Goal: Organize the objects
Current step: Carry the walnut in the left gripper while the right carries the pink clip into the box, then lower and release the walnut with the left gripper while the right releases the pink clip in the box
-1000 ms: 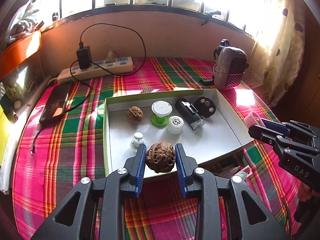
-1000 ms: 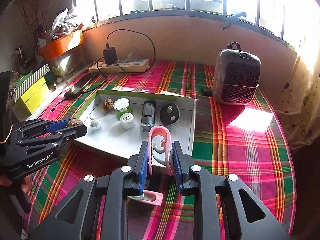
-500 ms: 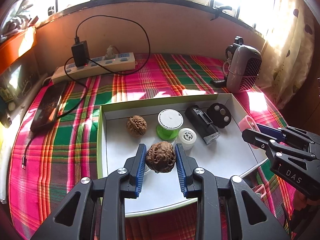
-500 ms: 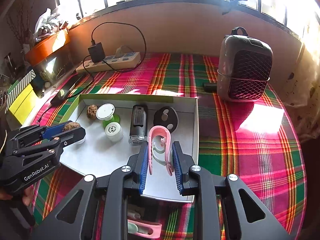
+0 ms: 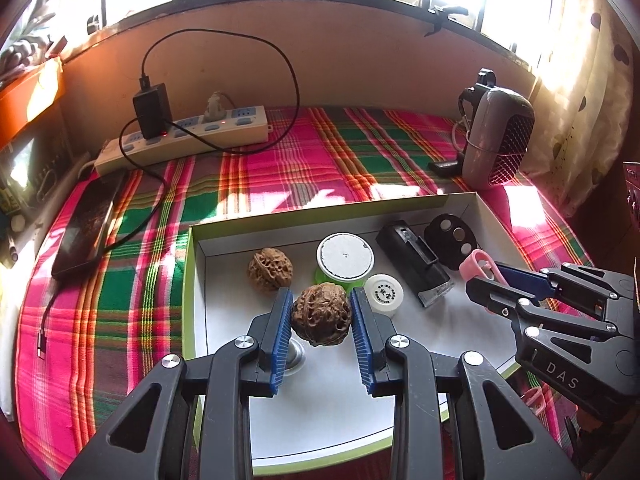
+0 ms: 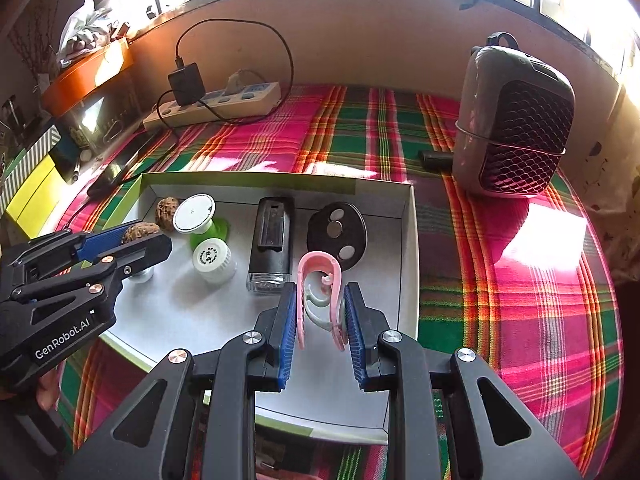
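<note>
My left gripper (image 5: pixel 320 332) is shut on a brown walnut (image 5: pixel 322 314) and holds it over the left part of the white tray (image 5: pixel 320 424). A second walnut (image 5: pixel 269 269), a white-topped green spool (image 5: pixel 345 258), a small white jar (image 5: pixel 385 294), a black box (image 5: pixel 416 268) and a black disc (image 5: pixel 451 240) lie in the tray. My right gripper (image 6: pixel 320 320) is shut on a pink clip (image 6: pixel 320 284) over the tray's right part (image 6: pixel 406 248). The left gripper also shows in the right wrist view (image 6: pixel 132 240).
The tray sits on a plaid cloth (image 5: pixel 320 152). A power strip with charger (image 5: pixel 188 132) and a phone (image 5: pixel 88 224) lie at the back left. A grey heater (image 6: pixel 516 124) stands at the back right. Another pink item (image 5: pixel 534 398) lies beside the tray's near right edge.
Both grippers have moved forward over the tray with their objects still held. The walnut now hangs above the small white knob, the pink clip further into the tray.
</note>
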Demonstrator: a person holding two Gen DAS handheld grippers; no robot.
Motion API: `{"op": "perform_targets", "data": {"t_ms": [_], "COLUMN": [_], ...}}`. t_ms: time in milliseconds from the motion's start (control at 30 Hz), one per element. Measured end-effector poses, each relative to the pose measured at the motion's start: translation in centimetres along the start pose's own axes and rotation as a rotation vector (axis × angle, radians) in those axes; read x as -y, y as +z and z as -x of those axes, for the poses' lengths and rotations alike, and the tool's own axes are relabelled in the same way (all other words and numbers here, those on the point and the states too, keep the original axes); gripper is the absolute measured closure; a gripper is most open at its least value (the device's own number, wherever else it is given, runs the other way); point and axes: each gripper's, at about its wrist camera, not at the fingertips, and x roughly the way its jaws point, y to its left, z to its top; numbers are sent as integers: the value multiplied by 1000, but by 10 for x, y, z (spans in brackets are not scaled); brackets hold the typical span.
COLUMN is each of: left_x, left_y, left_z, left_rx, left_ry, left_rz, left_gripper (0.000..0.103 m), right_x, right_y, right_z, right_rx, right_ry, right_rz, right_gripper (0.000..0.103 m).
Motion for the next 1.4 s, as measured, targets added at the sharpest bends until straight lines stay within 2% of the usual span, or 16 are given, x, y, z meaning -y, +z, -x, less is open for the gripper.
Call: {"op": "perform_targets", "data": {"t_ms": [800, 1400], "left_x": [1, 0], "left_y": [-2, -3], "left_z": [-27, -26], "left_rx": [-58, -51], "left_ry": [23, 22], "left_rz": [-6, -3], "left_gripper": [76, 76], "right_x": [-1, -3], "right_y": [1, 0], "right_z": [-17, -17], "right_rx": [11, 28], "right_ry": [-29, -49], "right_rz": [13, 26], "right_gripper": [79, 78]}}
